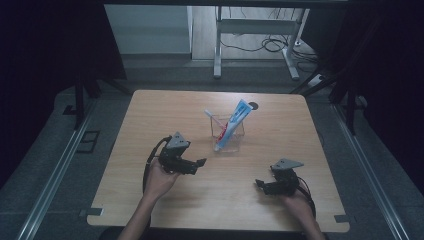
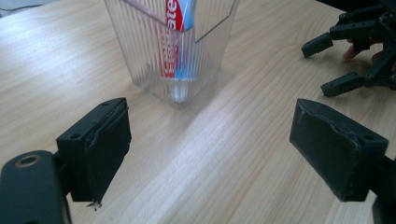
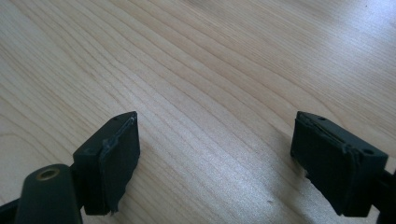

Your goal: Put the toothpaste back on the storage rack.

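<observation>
While both grippers rest low w/ jaws spread and empty, the clear cup [image 1: 228, 134] stands center frame, toothpaste tube [image 1: 234, 122] leaning upper right. Left gripper [image 1: 196, 164] is nearer, cup just up-right; right gripper [image 1: 260, 185] probably farther.

Toothpaste tube [image 1: 234, 122] in cup [image 1: 228, 136], mid-table [image 1: 150, 120].
</observation>
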Action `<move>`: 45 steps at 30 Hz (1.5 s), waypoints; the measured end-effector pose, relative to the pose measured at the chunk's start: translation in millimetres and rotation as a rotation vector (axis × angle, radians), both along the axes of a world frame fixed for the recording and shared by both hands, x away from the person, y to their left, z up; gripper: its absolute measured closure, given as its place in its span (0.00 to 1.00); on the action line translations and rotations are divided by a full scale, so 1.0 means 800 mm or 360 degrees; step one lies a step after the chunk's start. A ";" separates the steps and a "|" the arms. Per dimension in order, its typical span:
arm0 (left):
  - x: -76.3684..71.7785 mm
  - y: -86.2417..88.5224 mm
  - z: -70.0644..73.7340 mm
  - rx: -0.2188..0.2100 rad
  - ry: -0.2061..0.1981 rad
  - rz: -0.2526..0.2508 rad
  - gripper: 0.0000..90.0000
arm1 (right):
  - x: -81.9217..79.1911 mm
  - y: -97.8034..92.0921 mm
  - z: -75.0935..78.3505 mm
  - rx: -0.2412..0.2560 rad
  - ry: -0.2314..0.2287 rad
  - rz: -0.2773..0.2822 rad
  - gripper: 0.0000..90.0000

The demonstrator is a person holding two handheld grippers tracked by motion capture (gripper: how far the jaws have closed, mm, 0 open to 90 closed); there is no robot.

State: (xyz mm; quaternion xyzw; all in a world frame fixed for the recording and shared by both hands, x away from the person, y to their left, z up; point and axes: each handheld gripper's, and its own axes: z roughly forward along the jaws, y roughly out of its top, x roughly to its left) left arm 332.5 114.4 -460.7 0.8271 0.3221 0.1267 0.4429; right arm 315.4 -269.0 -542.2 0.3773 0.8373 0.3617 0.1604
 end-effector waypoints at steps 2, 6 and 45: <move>-0.003 0.004 -0.002 0.0004 0.0004 0.0007 0.14 | 0.000 0.000 0.000 -0.0001 -0.0001 -0.0001 0.17; -0.010 0.012 -0.010 -0.0006 0.0018 0.0029 0.14 | 0.000 0.000 0.000 0.0000 0.0000 0.0001 0.17; -0.057 0.041 -0.095 0.0085 0.0182 0.0111 0.14 | 0.000 0.000 0.000 0.0000 -0.0002 0.0000 0.17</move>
